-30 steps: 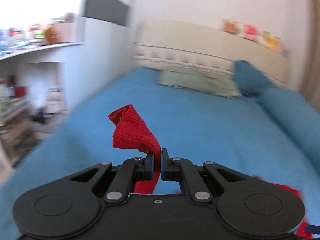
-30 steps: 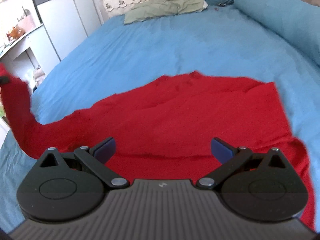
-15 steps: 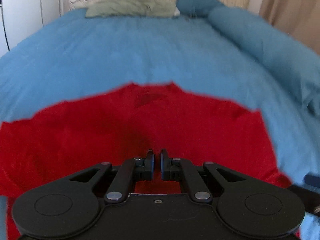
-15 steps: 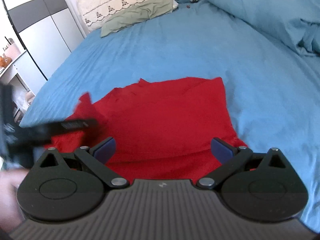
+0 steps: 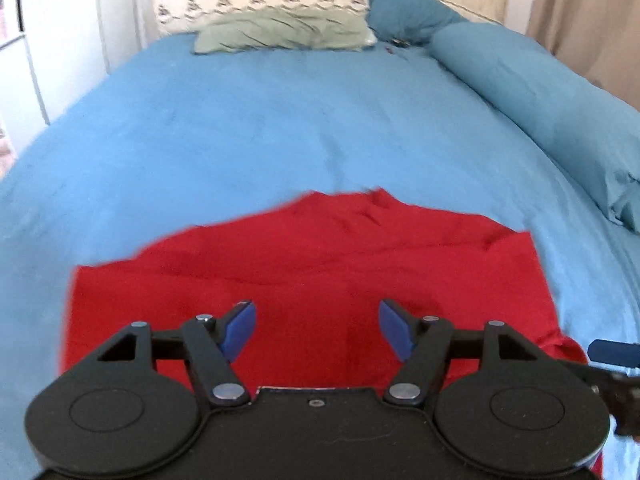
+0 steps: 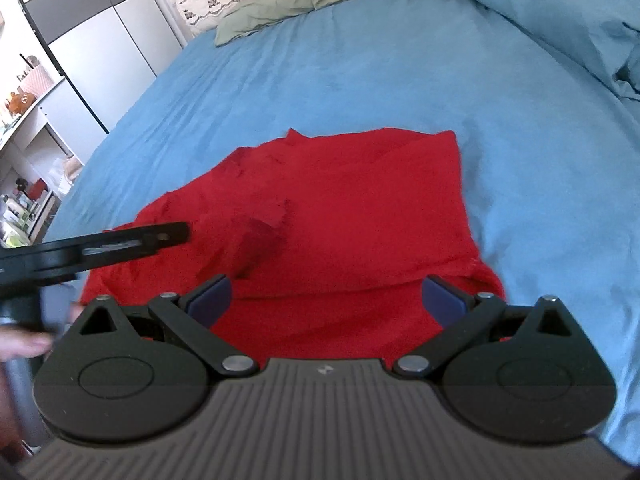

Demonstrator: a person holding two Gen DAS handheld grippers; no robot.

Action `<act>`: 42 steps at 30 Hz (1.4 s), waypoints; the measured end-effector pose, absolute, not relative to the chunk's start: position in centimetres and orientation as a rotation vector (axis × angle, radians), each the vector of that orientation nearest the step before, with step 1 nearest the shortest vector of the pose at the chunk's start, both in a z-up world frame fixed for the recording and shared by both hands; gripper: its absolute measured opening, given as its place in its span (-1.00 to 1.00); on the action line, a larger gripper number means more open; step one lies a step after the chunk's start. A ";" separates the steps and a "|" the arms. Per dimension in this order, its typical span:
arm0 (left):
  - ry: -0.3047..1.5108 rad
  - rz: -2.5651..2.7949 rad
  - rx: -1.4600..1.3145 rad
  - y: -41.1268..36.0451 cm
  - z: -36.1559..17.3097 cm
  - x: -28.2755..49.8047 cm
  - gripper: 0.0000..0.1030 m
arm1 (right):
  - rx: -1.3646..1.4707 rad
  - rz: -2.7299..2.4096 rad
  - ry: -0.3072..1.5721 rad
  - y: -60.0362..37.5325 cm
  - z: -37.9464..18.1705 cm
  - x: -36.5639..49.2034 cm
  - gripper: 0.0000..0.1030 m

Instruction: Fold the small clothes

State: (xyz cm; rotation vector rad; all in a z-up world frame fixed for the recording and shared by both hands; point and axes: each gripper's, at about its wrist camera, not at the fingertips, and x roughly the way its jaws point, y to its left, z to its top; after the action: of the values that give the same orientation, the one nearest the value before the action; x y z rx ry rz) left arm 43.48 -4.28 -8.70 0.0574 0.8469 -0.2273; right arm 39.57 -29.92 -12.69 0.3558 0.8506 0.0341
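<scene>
A red garment (image 5: 312, 264) lies on the blue bed (image 5: 280, 128), its left part folded over onto the middle. It also shows in the right wrist view (image 6: 344, 216). My left gripper (image 5: 316, 326) is open and empty, just above the garment's near edge. My right gripper (image 6: 326, 298) is open and empty over the garment's near edge. The left gripper's black body (image 6: 92, 246) reaches in from the left in the right wrist view. The right gripper's blue tip (image 5: 612, 352) shows at the right edge of the left wrist view.
A green pillow (image 5: 280, 34) and a cream embroidered pillow (image 5: 260, 0) lie at the head of the bed. A rolled blue duvet (image 5: 540, 92) runs along the right side. A wardrobe (image 6: 100, 40) and shelves (image 6: 24, 120) stand to the left.
My left gripper carried the red sleeve over onto the garment, then opened and let it go. The right gripper stayed open and shifted a little over the garment.
</scene>
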 end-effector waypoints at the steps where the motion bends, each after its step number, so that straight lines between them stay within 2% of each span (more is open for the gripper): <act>1: 0.846 -0.214 0.058 -3.4 -8.3 43.6 0.43 | 0.359 0.040 0.860 -29.4 -12.4 40.0 1.00; 5: 0.859 -0.161 0.058 0.8 -8.1 42.9 0.43 | 0.398 0.068 0.892 -26.9 -12.2 42.0 1.00; 13: 0.910 -0.033 0.051 7.3 -11.3 41.4 0.43 | 0.553 -0.010 0.890 -23.8 -15.1 46.1 0.99; 15: 0.924 -0.015 0.037 8.5 -12.1 41.2 0.43 | 0.585 -0.039 0.898 -23.5 -16.1 47.3 0.84; 17: 0.937 -0.008 0.032 9.4 -12.8 40.9 0.43 | 0.592 -0.080 0.910 -23.3 -16.9 48.3 0.51; 18: 0.940 -0.002 0.036 9.8 -13.1 40.8 0.43 | 0.576 -0.089 0.917 -23.0 -17.3 48.7 0.42; 20: 0.949 0.003 0.044 10.4 -13.5 40.4 0.43 | 0.530 -0.099 0.933 -22.5 -17.8 49.4 0.06; 23: 0.962 0.014 0.047 11.3 -14.2 40.1 0.43 | 0.470 -0.125 0.954 -21.9 -18.0 49.8 -0.21; 26: 0.970 0.024 0.055 11.7 -14.9 40.2 0.43 | 0.461 -0.160 0.958 -21.8 -18.2 49.7 -0.33; 28: 0.974 0.029 0.057 11.8 -15.2 40.4 0.43 | 0.456 -0.160 0.956 -21.7 -18.2 49.7 -0.58; 34: 0.978 0.035 0.028 12.0 -15.8 41.1 0.43 | 0.529 -0.086 0.832 -22.7 -13.7 50.0 -0.60; 39: 0.963 0.034 0.025 10.9 -16.0 41.9 0.43 | 0.467 -0.014 0.694 -24.6 -7.1 50.6 -0.60; 42: 0.959 0.035 0.009 10.3 -16.2 42.4 0.43 | 0.411 -0.031 0.669 -26.7 -5.3 50.0 -0.60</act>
State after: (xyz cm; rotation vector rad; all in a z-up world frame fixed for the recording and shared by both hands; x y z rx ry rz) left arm 42.39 10.32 -16.15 0.0085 0.9585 0.0348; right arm 49.96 -26.68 -5.30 0.4112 0.6687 -0.0315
